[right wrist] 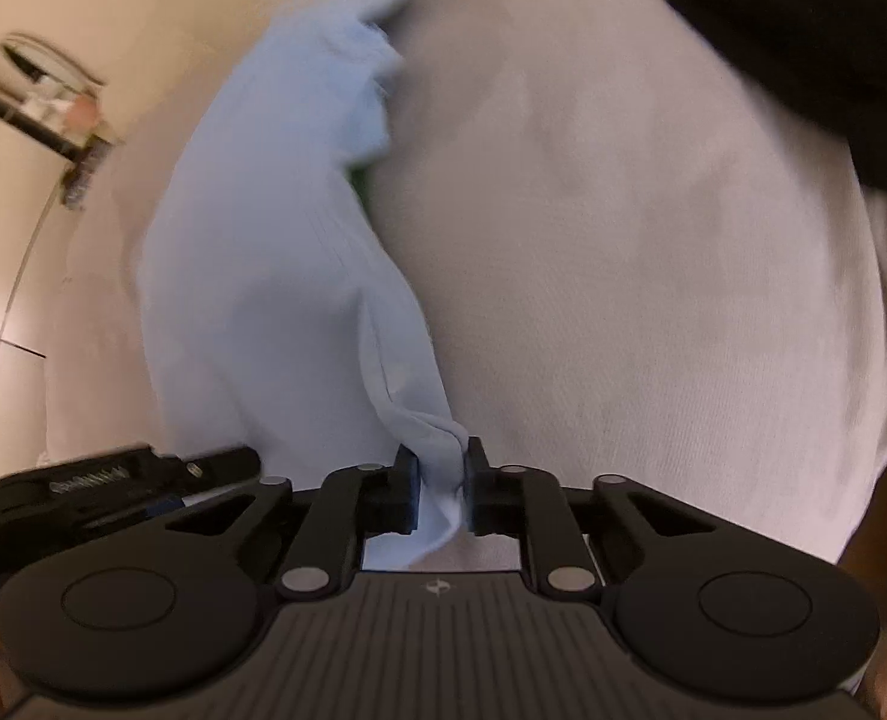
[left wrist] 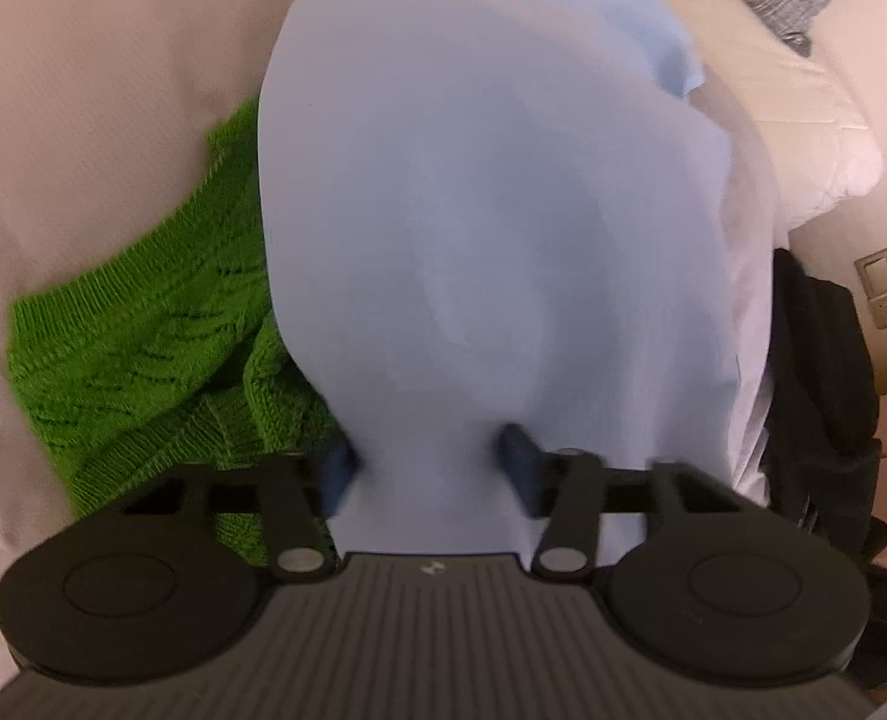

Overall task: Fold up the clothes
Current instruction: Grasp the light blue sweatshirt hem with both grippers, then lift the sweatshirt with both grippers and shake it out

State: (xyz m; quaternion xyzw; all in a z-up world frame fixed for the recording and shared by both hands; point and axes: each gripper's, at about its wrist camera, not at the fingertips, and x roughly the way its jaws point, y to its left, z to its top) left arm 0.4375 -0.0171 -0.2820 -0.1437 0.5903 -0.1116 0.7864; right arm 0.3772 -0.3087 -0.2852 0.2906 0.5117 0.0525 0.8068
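Note:
A light blue garment [left wrist: 491, 228] hangs in front of the left wrist view and fills most of it. My left gripper [left wrist: 428, 468] has its jaws wide apart, and the blue cloth drapes between and over its blue pads [left wrist: 518, 456]; no pinch on the cloth shows. In the right wrist view my right gripper [right wrist: 441, 480] is shut on a bunched edge of the same blue garment [right wrist: 263, 252], which trails up and to the left. The left gripper's body [right wrist: 113, 480] shows at the lower left there.
A green knitted sweater [left wrist: 143, 360] lies on the white bed sheet [left wrist: 83, 90] at the left. A white pillow [left wrist: 815, 138] and a dark bag [left wrist: 821, 396] are at the right. A black garment [right wrist: 833, 48] lies at the upper right on the sheet [right wrist: 623, 240].

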